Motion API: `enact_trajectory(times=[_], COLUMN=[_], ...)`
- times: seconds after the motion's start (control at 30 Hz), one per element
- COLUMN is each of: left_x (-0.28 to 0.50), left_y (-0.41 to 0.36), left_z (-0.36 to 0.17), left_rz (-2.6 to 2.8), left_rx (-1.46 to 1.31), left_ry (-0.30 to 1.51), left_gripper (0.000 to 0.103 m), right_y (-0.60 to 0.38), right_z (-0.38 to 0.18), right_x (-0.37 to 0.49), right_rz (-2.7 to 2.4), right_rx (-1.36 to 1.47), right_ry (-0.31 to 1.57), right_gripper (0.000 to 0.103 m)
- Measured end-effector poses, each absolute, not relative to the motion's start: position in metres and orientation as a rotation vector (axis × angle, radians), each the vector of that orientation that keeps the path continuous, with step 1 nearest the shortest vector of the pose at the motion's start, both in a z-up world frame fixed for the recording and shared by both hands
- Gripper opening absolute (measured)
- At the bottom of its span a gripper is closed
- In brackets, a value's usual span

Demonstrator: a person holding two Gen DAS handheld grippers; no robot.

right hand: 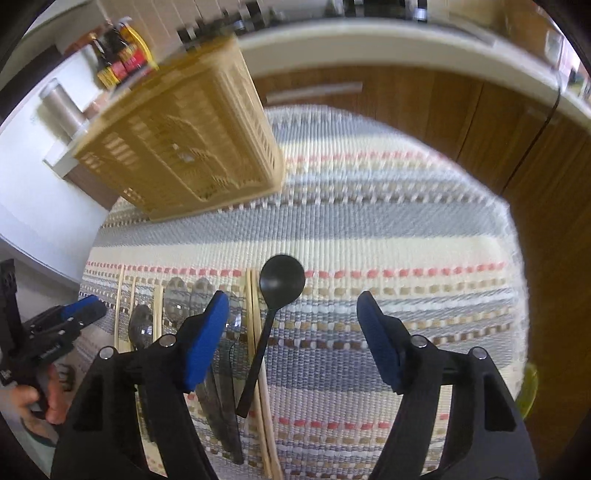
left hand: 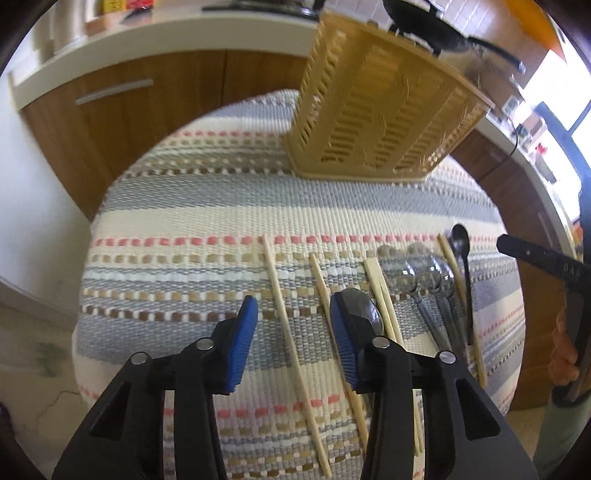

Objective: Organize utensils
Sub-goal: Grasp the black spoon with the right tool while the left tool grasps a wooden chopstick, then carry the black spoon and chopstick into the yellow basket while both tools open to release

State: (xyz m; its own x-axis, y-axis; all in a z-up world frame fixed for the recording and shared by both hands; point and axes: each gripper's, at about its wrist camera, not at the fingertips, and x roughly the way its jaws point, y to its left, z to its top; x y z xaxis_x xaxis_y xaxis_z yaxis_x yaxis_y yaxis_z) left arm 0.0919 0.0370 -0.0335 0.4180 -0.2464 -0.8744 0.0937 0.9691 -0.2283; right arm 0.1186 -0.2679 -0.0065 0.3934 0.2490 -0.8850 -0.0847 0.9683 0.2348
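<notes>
A tan slotted utensil basket (left hand: 380, 122) stands at the far side of the striped woven mat (left hand: 207, 206); it also shows in the right wrist view (right hand: 181, 136). Several wooden chopsticks (left hand: 284, 317), metal spoons (left hand: 424, 284) and a black plastic spoon (right hand: 273, 306) lie in a row on the mat. My left gripper (left hand: 293, 306) is open and empty, low over a chopstick, its right finger over a metal spoon (left hand: 365, 314). My right gripper (right hand: 293, 306) is open and empty above the black spoon's handle. The left gripper also shows in the right wrist view (right hand: 74, 317).
The mat (right hand: 388, 221) covers a small round-edged table. Wooden cabinets (left hand: 122, 110) with a white counter (left hand: 184, 29) stand behind. Sauce bottles (right hand: 118, 55) and a metal cylinder (right hand: 61, 107) sit on the counter, with a black pan (left hand: 436, 26) further along.
</notes>
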Motion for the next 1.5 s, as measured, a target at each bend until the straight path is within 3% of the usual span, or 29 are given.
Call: enact_trajectory(times=[0.07,0.47,0.73,0.87,1.13,1.5], left_x=[0.096,0.114,0.118,0.114,0.095,0.060], left_y=[0.033,0.021,0.021,0.007,-0.017,-0.015], left_z=[-0.038,-0.048,-0.052,-0.054,-0.046,0.082], left_rz=[-0.214,-0.235,-0.236,-0.194,-0.131,-0.239], left_rx=[-0.129,-0.065,-0.018,0.071,0.133,-0.051], left_ry=[1.146,1.224,1.284,1.297,1.193,0.753], left_gripper=[0.033,0.021,0.019,0.008,0.004,0.004], right_y=[-0.267,-0.233,-0.209,-0.208,-0.228,-0.239], right_z=[-0.018,-0.045,-0.056,-0.057,-0.041,0.064], right_x=[0.129,0.146,0.141,0.139,0.117,0.079], right_rz=[0.226,0.243,0.195,0.204,0.262,0.454], right_rx=[0.194,0.093,-0.060,-0.091,-0.055,0.002], right_ry=[1.214,1.376,1.393,1.394,1.338,1.006], right_gripper=[0.055,0.029,0.007,0.006,0.005,0.005])
